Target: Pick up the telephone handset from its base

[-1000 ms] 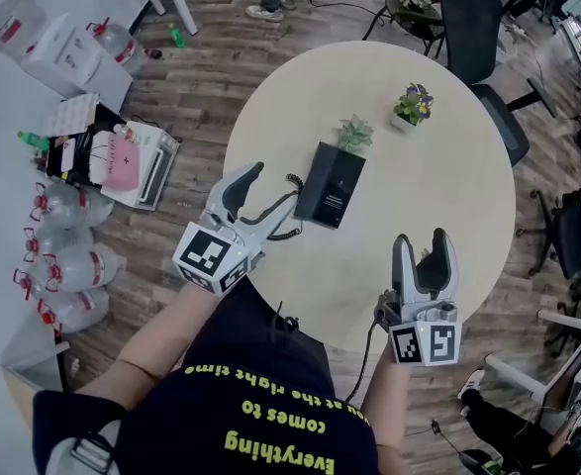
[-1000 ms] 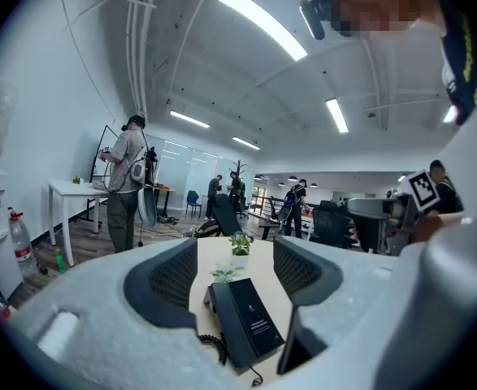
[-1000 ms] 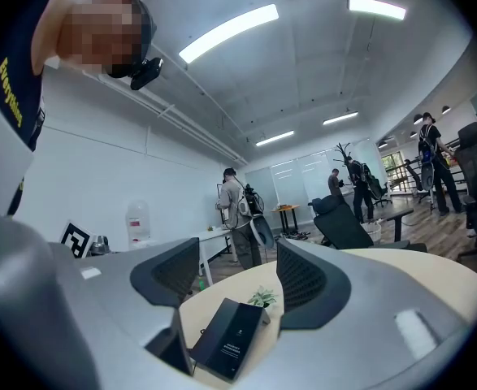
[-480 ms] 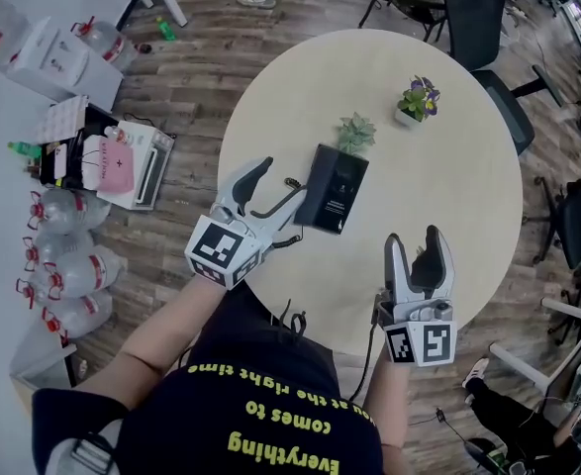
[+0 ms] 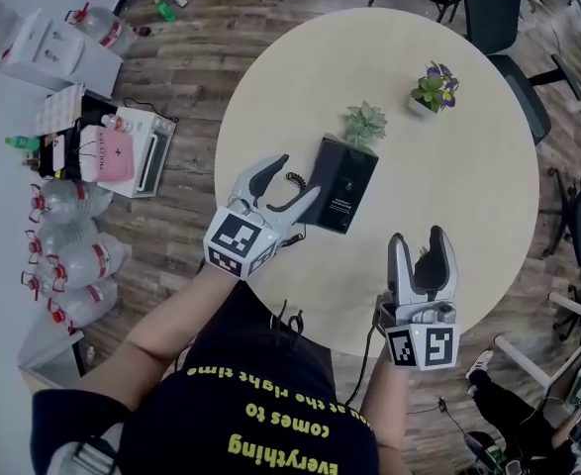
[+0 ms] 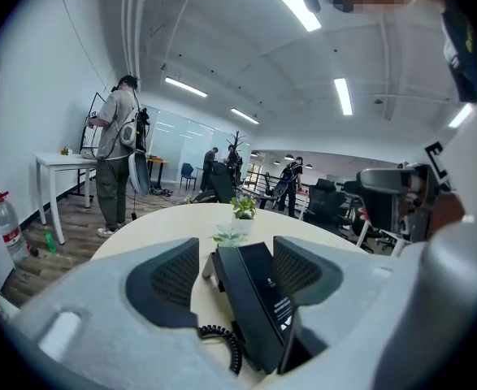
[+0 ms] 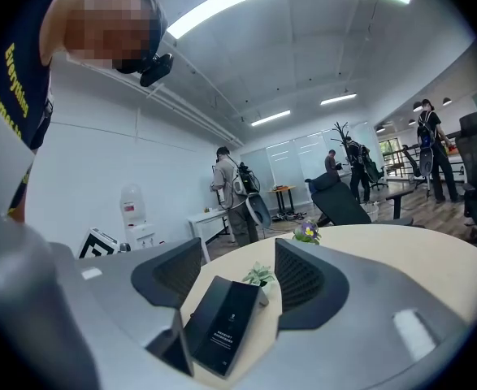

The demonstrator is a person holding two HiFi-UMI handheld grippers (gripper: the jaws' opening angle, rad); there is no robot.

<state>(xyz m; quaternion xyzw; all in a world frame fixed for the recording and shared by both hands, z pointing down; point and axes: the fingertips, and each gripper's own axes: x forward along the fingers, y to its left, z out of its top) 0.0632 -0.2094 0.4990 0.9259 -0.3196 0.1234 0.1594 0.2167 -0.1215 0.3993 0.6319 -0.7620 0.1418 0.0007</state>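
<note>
Desk: a round pale desk (image 5: 458,196) carries the telephone (image 5: 341,186) near its middle, with two small potted plants (image 5: 365,125) just beyond it.
Handset: it appears to lie as a long black bar (image 6: 234,299) along the left edge of the base, still seated. The head view does not separate it clearly from the base.
Cord: a coiled cord (image 6: 224,344) runs out at the near left corner of the telephone and lies on the desk.
Left claw: the left gripper (image 5: 296,182) sits at the telephone's left side with its jaws spread. The handset edge and the cord lie between the jaws, and nothing is pinched yet.
Right claw: the right gripper (image 5: 418,245) hovers near the desk's near edge, well apart from the telephone. Its jaws are spread and hold nothing, though the telephone shows ahead between them.
Handling: the handset is probably light, hollow, stiff plastic with a smooth, somewhat slippery skin. It is not fragile, but a pinch on an end could make it twist.
Grip spot: my judgement is to take it across the narrow middle of the bar, jaws on its two long sides and clear of the cord.
Risk: the cord may tug as the handset rises, and the light base could slide or lift with it.
</note>
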